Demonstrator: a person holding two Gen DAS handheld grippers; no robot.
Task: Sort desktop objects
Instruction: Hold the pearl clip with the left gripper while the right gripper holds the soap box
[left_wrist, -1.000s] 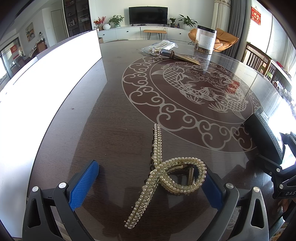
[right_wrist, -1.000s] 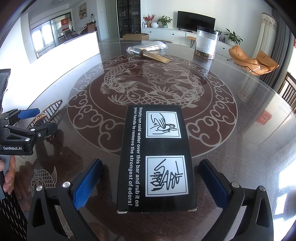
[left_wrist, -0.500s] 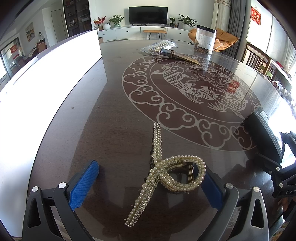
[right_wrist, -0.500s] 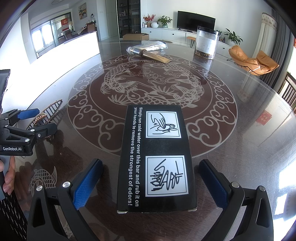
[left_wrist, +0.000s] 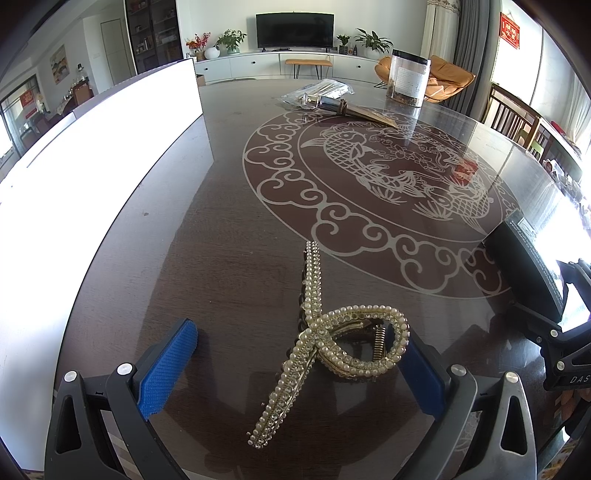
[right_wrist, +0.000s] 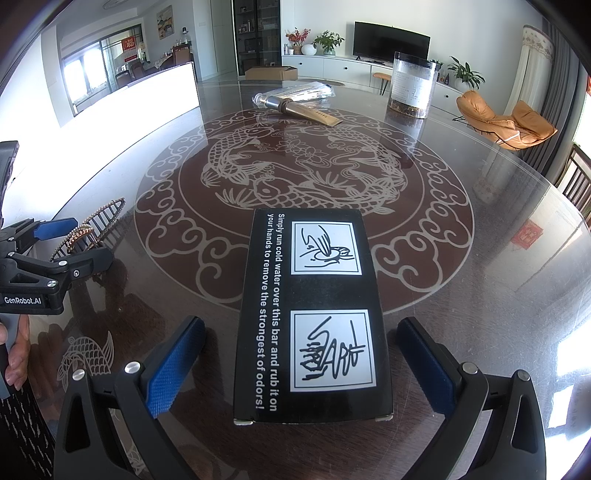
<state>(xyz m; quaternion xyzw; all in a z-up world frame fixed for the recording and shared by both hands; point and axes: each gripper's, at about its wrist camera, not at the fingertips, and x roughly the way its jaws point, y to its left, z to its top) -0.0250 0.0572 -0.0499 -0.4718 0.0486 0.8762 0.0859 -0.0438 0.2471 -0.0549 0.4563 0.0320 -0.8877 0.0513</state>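
Left tool (left_wrist: 295, 373): spread wide around pearl hair clip (left_wrist: 332, 343), which lies flat on worktop (left_wrist: 229, 236); far pad seemingly touching | Right tool (right_wrist: 299, 369): agape astride black box (right_wrist: 314, 314), flat near edge | We judge both poised for pickup.

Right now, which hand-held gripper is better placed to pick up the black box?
Right. The right hand-held gripper is open with the black box between its fingers; the left hand-held gripper straddles the pearl hair clip.
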